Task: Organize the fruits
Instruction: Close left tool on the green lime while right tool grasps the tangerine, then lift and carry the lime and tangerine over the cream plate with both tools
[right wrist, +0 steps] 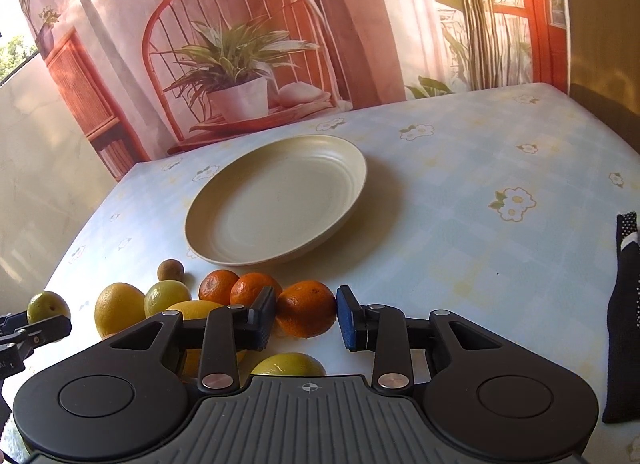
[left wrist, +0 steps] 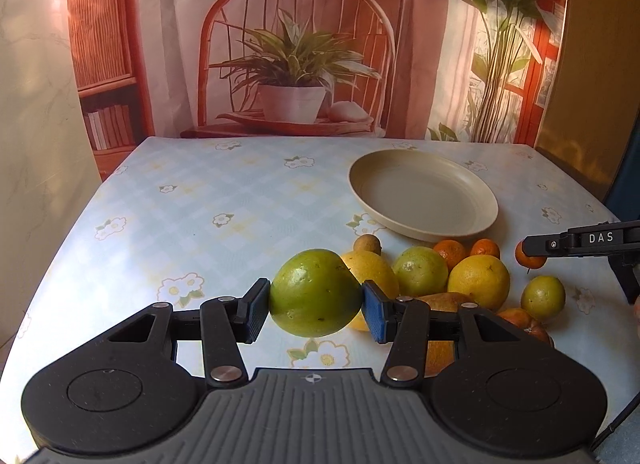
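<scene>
My left gripper (left wrist: pixel 316 306) is shut on a large green fruit (left wrist: pixel 316 292), its blue pads pressing both sides. Behind it lies a pile of fruit: yellow lemons (left wrist: pixel 478 282), green limes (left wrist: pixel 420 270) and mandarins (left wrist: pixel 450 252). My right gripper (right wrist: pixel 306 318) is shut on an orange mandarin (right wrist: pixel 306 308) at the right end of the pile. In the left wrist view that mandarin (left wrist: pixel 528 258) shows at the tip of the right gripper (left wrist: pixel 534 248). A cream plate (left wrist: pixel 424 199) (right wrist: pixel 276 199) stands empty just beyond the fruit.
A small brown round fruit (right wrist: pixel 170 270) sits between pile and plate. The table wears a pale blue flowered cloth (right wrist: pixel 480 223). A dark dotted fabric item (right wrist: pixel 624 304) lies at the right edge. A printed backdrop (left wrist: pixel 296 43) hangs behind the table's far edge.
</scene>
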A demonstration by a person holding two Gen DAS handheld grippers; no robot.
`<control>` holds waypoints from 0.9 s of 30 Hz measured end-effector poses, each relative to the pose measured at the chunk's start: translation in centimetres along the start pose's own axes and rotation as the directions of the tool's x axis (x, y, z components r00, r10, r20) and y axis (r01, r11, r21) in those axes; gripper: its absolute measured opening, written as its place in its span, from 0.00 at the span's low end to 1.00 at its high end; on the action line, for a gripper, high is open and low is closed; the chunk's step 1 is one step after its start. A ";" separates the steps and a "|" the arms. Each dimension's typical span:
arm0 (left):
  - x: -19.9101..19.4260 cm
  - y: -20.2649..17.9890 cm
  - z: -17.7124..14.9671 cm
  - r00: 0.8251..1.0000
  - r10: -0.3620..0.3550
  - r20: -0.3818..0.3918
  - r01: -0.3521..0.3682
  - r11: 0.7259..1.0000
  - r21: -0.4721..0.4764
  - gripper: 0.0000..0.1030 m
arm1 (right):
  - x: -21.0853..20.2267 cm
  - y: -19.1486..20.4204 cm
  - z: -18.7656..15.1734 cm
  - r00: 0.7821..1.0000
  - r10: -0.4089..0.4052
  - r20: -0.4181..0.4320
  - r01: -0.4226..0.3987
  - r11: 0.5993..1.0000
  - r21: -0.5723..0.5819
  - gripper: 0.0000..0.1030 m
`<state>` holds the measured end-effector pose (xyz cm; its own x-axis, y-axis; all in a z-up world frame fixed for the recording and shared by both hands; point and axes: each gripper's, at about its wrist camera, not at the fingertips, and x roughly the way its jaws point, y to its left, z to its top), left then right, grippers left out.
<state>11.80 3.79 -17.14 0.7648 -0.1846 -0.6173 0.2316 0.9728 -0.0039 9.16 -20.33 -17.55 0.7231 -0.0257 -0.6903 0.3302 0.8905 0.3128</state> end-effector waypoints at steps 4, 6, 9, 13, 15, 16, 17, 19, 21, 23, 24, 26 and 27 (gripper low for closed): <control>0.2 -0.4 1.4 1.000 -0.013 0.023 0.013 1.000 0.013 0.50 | 0.2 -0.1 0.7 1.000 0.006 0.010 -0.005 1.000 -0.028 0.29; 0.3 -0.5 2.2 0.999 -0.017 0.031 0.017 1.000 0.019 0.50 | 0.4 -0.2 1.0 1.000 0.006 0.011 -0.006 0.999 -0.039 0.29; 0.7 -0.6 3.3 0.999 -0.017 0.041 0.016 0.999 0.029 0.50 | 0.8 -0.4 1.6 1.000 0.015 0.002 -0.015 0.999 -0.035 0.29; 1.1 -0.7 4.8 0.998 -0.011 0.062 0.008 0.999 0.048 0.50 | 0.9 -0.5 2.6 1.000 0.028 0.009 -0.028 0.999 -0.036 0.29; 1.3 -0.7 5.7 0.997 -0.011 0.070 0.008 0.999 0.051 0.50 | 0.9 -0.5 3.1 0.999 0.032 0.019 -0.031 0.998 -0.051 0.29; 1.4 -0.7 6.0 0.997 -0.012 0.073 0.008 0.999 0.052 0.50 | 0.9 -0.4 3.4 0.999 0.034 0.025 -0.032 0.998 -0.061 0.29; 1.6 -0.7 6.3 0.997 -0.013 0.075 0.009 0.998 0.055 0.50 | 1.0 -0.3 3.7 0.999 0.034 0.029 -0.032 0.997 -0.068 0.29; 2.0 -0.9 7.1 0.997 -0.015 0.081 0.010 0.998 0.066 0.50 | 1.2 -0.2 4.4 0.999 0.033 0.038 -0.030 0.995 -0.091 0.29; 2.5 -1.2 7.8 0.996 -0.017 0.088 0.010 0.996 0.084 0.50 | 1.5 -0.2 4.9 0.999 0.030 0.044 -0.025 0.993 -0.119 0.29; 3.1 -1.5 8.4 0.996 -0.018 0.092 0.008 0.995 0.103 0.50 | 2.1 -0.2 5.6 0.999 0.027 0.043 -0.021 0.991 -0.135 0.29; 3.6 -1.8 8.8 0.996 -0.022 0.087 0.012 0.994 0.113 0.50 | 2.3 -0.3 5.9 0.999 0.028 0.042 -0.022 0.990 -0.142 0.29; 4.7 -2.0 9.5 0.996 -0.038 0.075 0.029 0.992 0.122 0.50 | 2.9 -0.2 6.6 0.999 0.026 0.040 -0.019 0.987 -0.159 0.29; 5.3 -2.1 9.9 0.997 -0.046 0.068 0.037 0.992 0.124 0.50 | 3.2 -0.1 7.0 0.999 0.025 0.039 -0.018 0.985 -0.169 0.29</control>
<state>21.29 -0.63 -12.65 0.7925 -0.2380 -0.5615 0.3326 0.9404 0.0709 15.67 -23.69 -15.25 0.7546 -0.0210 -0.6559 0.2095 0.9549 0.2105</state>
